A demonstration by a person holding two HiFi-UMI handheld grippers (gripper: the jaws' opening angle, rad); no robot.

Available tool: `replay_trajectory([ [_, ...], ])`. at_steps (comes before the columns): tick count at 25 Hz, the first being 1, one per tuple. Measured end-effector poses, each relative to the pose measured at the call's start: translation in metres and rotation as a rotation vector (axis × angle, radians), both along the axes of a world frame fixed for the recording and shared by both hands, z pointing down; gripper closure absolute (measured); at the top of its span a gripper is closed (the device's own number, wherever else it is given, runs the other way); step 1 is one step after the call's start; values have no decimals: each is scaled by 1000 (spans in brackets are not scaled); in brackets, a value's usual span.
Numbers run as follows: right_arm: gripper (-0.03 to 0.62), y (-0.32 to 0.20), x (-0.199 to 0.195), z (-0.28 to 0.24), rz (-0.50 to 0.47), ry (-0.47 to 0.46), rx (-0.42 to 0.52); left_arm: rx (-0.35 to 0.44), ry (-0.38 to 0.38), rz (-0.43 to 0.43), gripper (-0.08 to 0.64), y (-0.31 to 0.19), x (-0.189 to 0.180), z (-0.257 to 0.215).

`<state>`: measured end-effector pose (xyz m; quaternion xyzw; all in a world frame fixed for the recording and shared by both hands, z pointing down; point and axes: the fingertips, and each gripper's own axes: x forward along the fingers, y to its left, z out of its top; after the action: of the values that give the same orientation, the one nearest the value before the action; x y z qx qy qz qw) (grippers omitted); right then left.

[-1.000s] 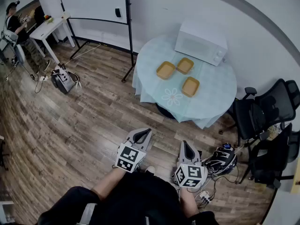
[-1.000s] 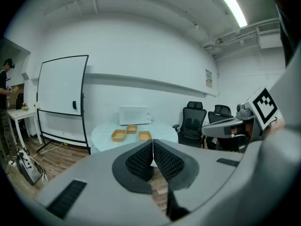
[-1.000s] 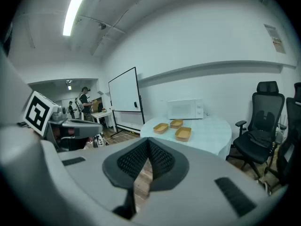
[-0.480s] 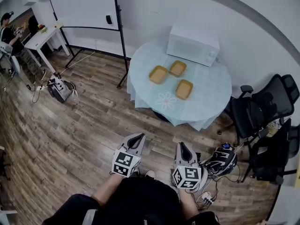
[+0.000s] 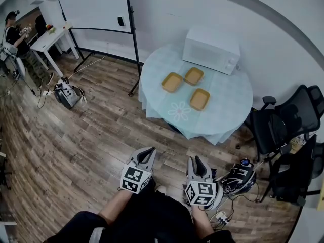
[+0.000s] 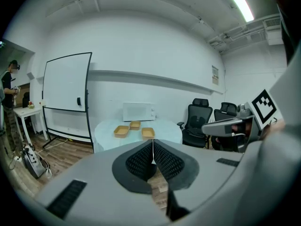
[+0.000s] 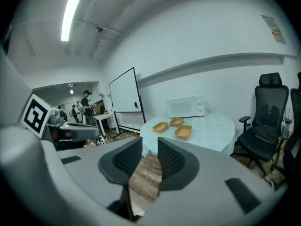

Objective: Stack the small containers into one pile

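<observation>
Three small tan containers lie apart on a round table (image 5: 223, 113): one at the left (image 5: 172, 82), one nearer the microwave (image 5: 194, 76), one toward the front (image 5: 200, 99). The left gripper view shows them far off (image 6: 121, 131) (image 6: 135, 125) (image 6: 148, 133); so does the right gripper view (image 7: 160, 126) (image 7: 177, 122) (image 7: 183, 132). My left gripper (image 5: 148, 153) is held low over the floor, well short of the table, jaws shut with nothing between them. My right gripper (image 5: 194, 162) beside it has just been opening; a gap shows between its empty jaws.
A white microwave (image 5: 211, 43) stands at the table's back. A whiteboard on a stand (image 5: 91, 6) is to the left, black office chairs (image 5: 283, 123) to the right. A helmet and cables (image 5: 238, 178) lie on the floor by my right gripper. A person (image 5: 14, 32) stands far left.
The right gripper's jaws have parted from shut to a visible gap. Both grippers sit slightly lower in the head view; the table has shifted a little in the picture.
</observation>
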<state>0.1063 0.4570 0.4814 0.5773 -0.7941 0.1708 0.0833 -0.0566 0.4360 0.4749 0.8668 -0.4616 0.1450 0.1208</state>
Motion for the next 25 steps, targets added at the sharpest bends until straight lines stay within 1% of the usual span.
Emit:
replay_trajectory([
  [6, 480, -33, -6, 8, -13, 0, -18, -17, 0, 6, 546, -30, 3, 10],
  [13, 448, -104, -17, 14, 2, 25, -33, -39, 32, 41, 546, -105, 4, 22],
  [20, 438, -188, -22, 8, 49, 44, -37, -60, 39, 115, 546, -186, 2, 26],
  [25, 433, -227, -30, 13, 99, 50, -58, -68, 39, 188, 546, -225, -1, 32],
])
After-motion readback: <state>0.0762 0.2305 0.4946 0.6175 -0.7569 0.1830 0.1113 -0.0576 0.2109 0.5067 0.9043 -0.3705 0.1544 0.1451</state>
